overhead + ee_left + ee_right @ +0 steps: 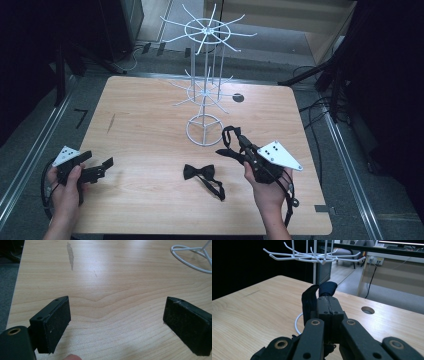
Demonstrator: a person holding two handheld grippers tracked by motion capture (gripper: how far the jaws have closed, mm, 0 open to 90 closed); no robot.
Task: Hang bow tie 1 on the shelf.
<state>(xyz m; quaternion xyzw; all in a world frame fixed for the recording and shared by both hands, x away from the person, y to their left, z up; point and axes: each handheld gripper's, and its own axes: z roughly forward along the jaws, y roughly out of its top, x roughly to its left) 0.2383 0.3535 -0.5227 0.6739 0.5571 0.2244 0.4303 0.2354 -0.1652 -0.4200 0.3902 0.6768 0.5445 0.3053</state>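
A white wire display rack [205, 90] stands at the back middle of the wooden table [150, 125]. One black bow tie [199, 172] with its strap lies flat on the table in front of the rack. My right gripper [241, 142] is shut on the strap of a second dark bow tie [229, 142], held just above the table to the right of the rack's ring base. In the right gripper view the dark strap [310, 298] loops over the shut jaws of this gripper [328, 302]. My left gripper [96, 162] rests open at the table's left front edge, nothing between its pads [56, 322].
The rack's hooks [312, 255] spread out at two levels above the table. A round cable hole [238, 98] sits right of the rack. The rack's ring base [190, 257] lies far ahead of the left gripper. Cables run on the floor at the right.
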